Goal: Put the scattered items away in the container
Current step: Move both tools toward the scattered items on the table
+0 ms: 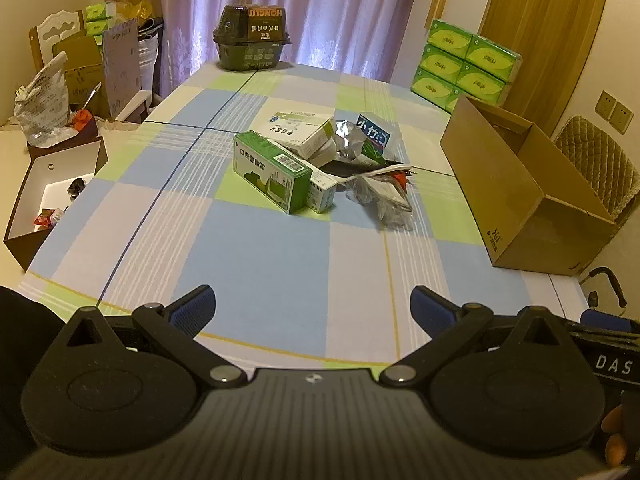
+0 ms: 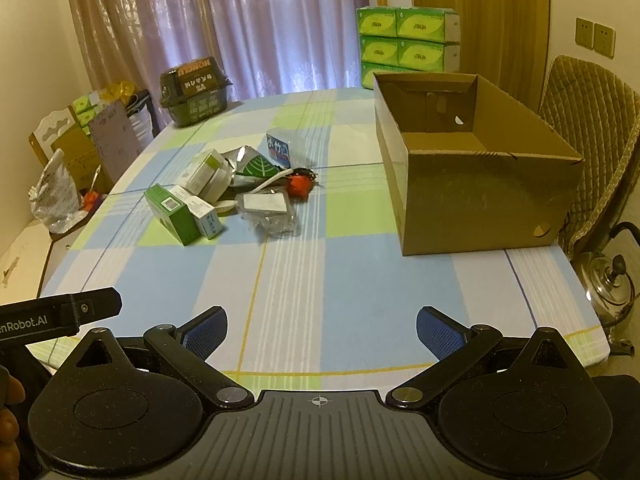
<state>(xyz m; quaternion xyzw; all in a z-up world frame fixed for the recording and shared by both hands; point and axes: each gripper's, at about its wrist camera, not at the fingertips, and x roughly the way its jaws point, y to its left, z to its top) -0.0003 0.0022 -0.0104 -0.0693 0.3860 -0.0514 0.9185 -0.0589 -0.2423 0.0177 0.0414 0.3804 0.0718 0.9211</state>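
Progress: nothing packed that I can see, cardboard box [image 2: 472, 184] looks empty | left gripper [image 1: 312, 312] and right gripper [image 2: 322, 330] both spread wide, holding nothing | pile mid-table, left of box: one green carton [image 1: 272, 170], about three white cartons, one clear plastic pack [image 2: 266, 210], one foil pouch, one red item.

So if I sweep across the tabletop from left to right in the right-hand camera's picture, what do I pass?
Dark food tub at the far left corner → green box → clear plastic packet → red item → open cardboard box on the right. Both grippers hang open over the near edge.
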